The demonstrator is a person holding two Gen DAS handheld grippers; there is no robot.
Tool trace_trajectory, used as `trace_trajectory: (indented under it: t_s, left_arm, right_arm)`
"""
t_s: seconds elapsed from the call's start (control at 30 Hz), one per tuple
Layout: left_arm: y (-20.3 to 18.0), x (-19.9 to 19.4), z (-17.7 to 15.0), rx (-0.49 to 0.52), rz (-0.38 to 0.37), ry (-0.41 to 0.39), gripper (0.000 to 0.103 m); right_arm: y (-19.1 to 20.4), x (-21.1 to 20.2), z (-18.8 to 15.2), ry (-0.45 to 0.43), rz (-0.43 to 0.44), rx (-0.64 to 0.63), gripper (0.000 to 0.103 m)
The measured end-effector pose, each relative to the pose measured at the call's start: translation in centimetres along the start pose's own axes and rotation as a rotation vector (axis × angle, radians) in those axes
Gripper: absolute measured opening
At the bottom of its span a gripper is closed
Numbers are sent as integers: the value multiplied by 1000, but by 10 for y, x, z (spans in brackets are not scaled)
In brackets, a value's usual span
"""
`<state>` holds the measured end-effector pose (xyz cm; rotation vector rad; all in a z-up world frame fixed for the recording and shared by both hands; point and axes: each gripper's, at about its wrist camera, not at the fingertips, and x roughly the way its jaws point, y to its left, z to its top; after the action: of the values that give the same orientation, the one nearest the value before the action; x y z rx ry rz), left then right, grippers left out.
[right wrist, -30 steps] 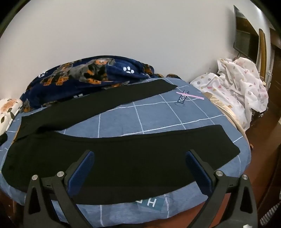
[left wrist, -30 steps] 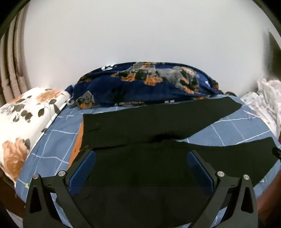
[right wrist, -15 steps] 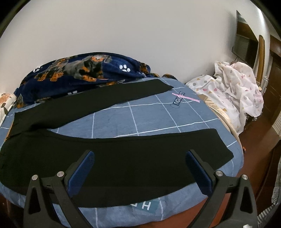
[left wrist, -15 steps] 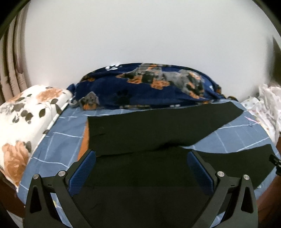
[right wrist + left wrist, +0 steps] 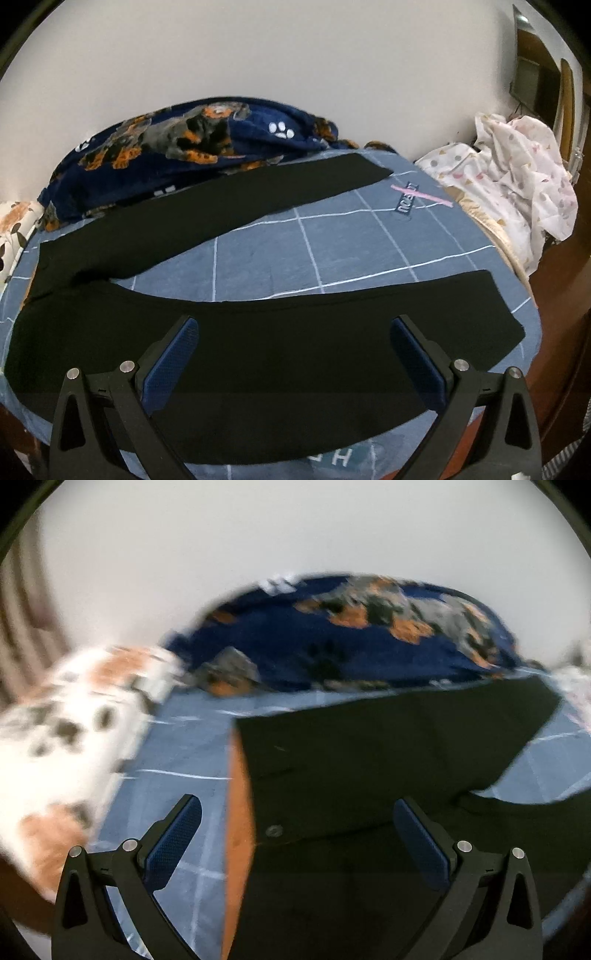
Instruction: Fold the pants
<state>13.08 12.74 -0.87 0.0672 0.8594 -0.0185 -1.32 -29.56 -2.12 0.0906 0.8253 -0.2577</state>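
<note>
Left wrist view, blurred: my left tongs [image 5: 297,843] gape apart, empty, over the waistband corner of the black pants [image 5: 388,760]; the orange lining [image 5: 240,812] lies between the fingers.

Right wrist view: my right tongs [image 5: 295,363] are spread, empty; the near leg stretches flat beneath them. I should pinch the edges squarely.

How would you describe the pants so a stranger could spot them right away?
Start at the bed with its blue checked sheet, set against the white wall. Spread flat across it are the pants, legs parted in a V and waist toward the floral pillow. They are the only plain black thing there, unlike the dog-print blanket behind.
</note>
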Motion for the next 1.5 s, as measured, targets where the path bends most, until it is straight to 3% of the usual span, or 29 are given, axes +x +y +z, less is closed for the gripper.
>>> trace_trajectory:
  t_s: [0.07,0.13,0.2,0.3,0.37,0.5,0.67,0.7,0.73,0.77,0.83,0.9,1.1,1.23,1.37,1.5]
  left_arm:
    - [17,21,10,-7,31,26,103]
    - [36,41,20,-15,7,32,101]
    - [62,66,31,-61,-27,57,80]
    - [88,106,43,-113,-77,146,67]
    - [99,129,49,-121,-102,188,64]
    - [102,163,57,-79,-62,210,64]
    - [108,196,65,-75,-106,224,64]
    - [107,202,66,-67,-143,225,62]
    - [108,205,66,-73,-223,212,56]
    - [109,206,66,-84,-278,209,41]
    - [112,207,67,-123,-280,203,30]
    - [116,201,67,-139,-267,189,10]
    - [99,131,58,-146,-260,27,9]
    - [62,71,39,-87,-280,-94,9]
    - [31,10,4,-53,-327,-172,9]
    - [14,-21,-30,-70,-347,-176,9]
  right_arm:
    - [5,8,0,18,12,-10,103]
    - [12,16,-2,36,12,-23,103]
    - [16,23,-3,53,16,-33,103]
    - [19,31,-4,76,11,-38,103]
    - [18,37,-5,92,2,-35,103]
    - [15,46,-5,120,-9,-21,103]
    - [17,57,-6,155,-20,-23,103]
    - [19,58,-6,159,-21,-25,103]
    - [19,59,-5,162,-21,-26,103]
    - [22,60,-4,164,-18,-27,103]
    - [25,62,-2,165,-11,-25,103]
    - [28,64,1,167,8,-19,103]
    - [41,65,33,135,166,26,103]
    - [54,76,72,144,420,131,103]
    - [80,107,105,231,638,219,98]
    - [110,145,128,312,732,265,95]
